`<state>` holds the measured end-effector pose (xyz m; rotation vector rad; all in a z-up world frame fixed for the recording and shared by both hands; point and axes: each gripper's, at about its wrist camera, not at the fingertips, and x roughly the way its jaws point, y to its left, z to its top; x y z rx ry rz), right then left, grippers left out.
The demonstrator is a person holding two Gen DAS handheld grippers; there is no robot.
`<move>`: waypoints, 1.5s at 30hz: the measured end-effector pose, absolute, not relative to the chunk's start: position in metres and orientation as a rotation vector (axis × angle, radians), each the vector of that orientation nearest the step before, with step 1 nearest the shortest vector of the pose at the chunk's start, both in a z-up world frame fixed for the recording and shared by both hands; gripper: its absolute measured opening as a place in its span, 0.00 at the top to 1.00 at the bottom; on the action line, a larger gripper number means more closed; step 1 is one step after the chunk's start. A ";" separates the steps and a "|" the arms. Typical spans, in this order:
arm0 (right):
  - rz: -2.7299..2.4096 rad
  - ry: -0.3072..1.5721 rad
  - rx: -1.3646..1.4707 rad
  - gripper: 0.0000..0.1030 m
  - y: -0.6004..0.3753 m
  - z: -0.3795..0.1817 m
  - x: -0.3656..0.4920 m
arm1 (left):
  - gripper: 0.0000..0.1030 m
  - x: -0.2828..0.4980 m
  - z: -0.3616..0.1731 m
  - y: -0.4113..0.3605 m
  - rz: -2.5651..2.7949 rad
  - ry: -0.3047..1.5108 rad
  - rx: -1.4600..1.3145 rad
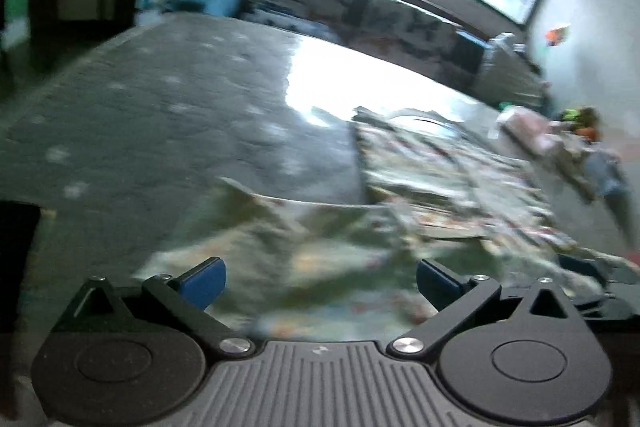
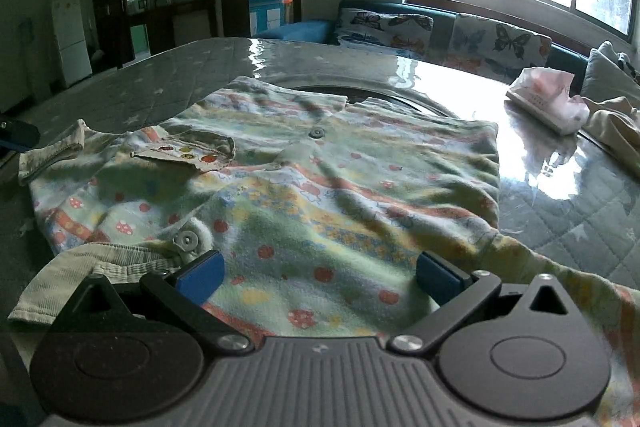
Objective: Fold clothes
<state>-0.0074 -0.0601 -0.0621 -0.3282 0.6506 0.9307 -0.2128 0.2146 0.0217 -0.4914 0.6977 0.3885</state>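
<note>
Lying spread across the grey quilted table [image 2: 580,227], a small printed shirt [image 2: 320,195] faced up, its pocket [image 2: 188,153] and one button [image 2: 317,133] showing. Right gripper [image 2: 320,277] hovered low over the near hem, blue fingers [image 2: 202,279] spread wide, nothing between them. Left gripper [image 1: 320,283] likewise spread over the same shirt [image 1: 304,267]; that view was blurred. Tissue pack [image 2: 548,99] sat well apart, far right
</note>
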 end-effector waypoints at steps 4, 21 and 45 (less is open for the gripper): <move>0.930 0.649 -0.327 0.00 -0.060 -0.062 -0.008 | 0.00 -0.203 0.016 0.211 0.341 0.701 -0.523; 0.931 0.650 -0.326 0.00 -0.061 -0.062 -0.007 | 0.00 -0.194 0.003 0.234 0.401 0.715 -0.580; 0.932 0.651 -0.325 0.00 -0.061 -0.062 -0.007 | 0.00 -0.194 0.001 0.298 0.911 0.746 -0.399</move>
